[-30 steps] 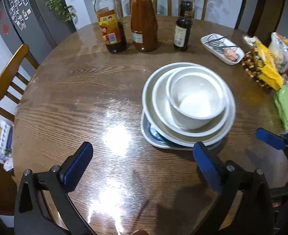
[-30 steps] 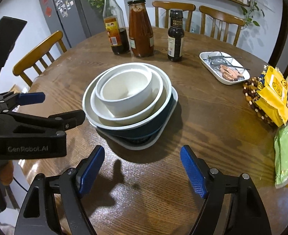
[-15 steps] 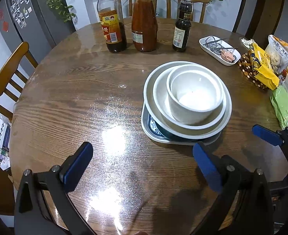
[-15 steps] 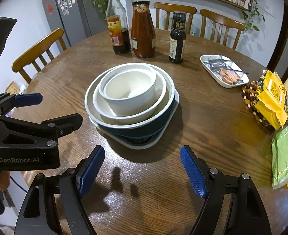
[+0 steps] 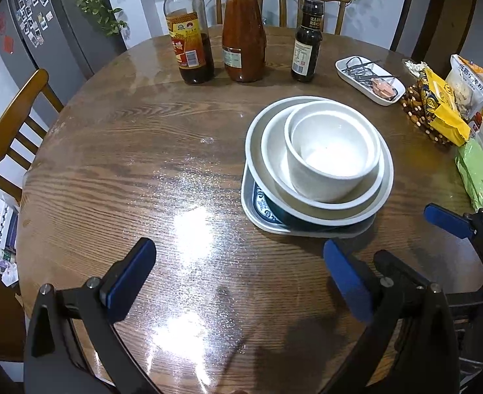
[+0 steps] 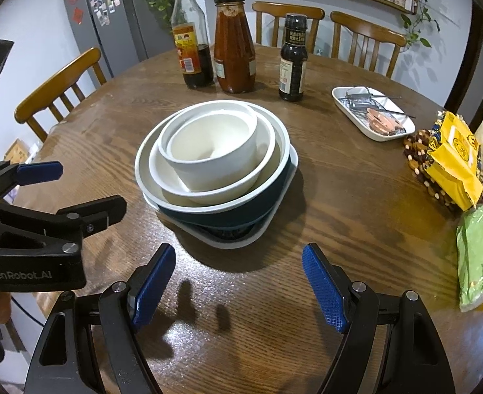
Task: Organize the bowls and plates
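Note:
A nested stack sits on the round wooden table [image 5: 136, 164]. A small white bowl [image 5: 333, 161] [image 6: 212, 154] is on top, inside a wider white bowl [image 6: 162, 177]. Both rest in a large bowl with a dark blue outside [image 6: 241, 216], on a pale squarish plate [image 5: 251, 211] [image 6: 235, 244]. A blue-patterned dish edge shows between plate and bowl. My left gripper [image 5: 238, 272] hovers open near the table's front edge, left of the stack. My right gripper [image 6: 238, 269] is open in front of the stack, nothing between its fingers.
Three bottles [image 5: 243, 32] stand at the far side. A white tray [image 5: 369, 80] with small items lies at the right rear. Snack bags [image 5: 442, 108] and a green packet [image 5: 478, 170] crowd the right edge. Wooden chairs [image 5: 11, 121] ring the table.

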{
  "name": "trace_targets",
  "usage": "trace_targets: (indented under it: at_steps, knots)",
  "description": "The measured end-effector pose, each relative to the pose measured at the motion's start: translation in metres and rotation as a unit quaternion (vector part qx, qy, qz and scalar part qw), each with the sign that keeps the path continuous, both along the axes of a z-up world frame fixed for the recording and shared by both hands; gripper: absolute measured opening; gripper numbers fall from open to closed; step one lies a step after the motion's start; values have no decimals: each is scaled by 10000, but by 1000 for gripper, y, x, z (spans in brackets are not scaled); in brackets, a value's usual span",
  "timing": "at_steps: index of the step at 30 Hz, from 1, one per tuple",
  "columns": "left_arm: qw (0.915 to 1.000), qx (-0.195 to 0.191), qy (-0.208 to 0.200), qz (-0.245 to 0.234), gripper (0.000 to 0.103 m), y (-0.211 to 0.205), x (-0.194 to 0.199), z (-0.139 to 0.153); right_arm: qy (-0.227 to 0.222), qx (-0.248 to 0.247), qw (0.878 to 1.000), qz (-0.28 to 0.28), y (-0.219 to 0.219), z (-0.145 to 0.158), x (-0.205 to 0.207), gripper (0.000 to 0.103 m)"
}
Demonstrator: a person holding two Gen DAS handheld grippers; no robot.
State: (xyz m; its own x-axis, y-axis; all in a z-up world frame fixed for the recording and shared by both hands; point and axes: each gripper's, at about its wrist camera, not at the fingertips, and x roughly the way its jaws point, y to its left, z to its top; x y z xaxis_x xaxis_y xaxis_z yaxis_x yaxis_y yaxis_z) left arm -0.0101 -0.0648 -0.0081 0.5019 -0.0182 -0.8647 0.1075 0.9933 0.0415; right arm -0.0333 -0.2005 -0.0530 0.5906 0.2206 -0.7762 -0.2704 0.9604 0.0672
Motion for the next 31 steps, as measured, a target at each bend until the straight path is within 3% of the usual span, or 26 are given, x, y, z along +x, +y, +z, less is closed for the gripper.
trace_targets:
  at_steps: [31]
  knots:
    - [9998,120,-103,93,102,6,-1,4,-87,-16,9999,-57,0,6,-1,80]
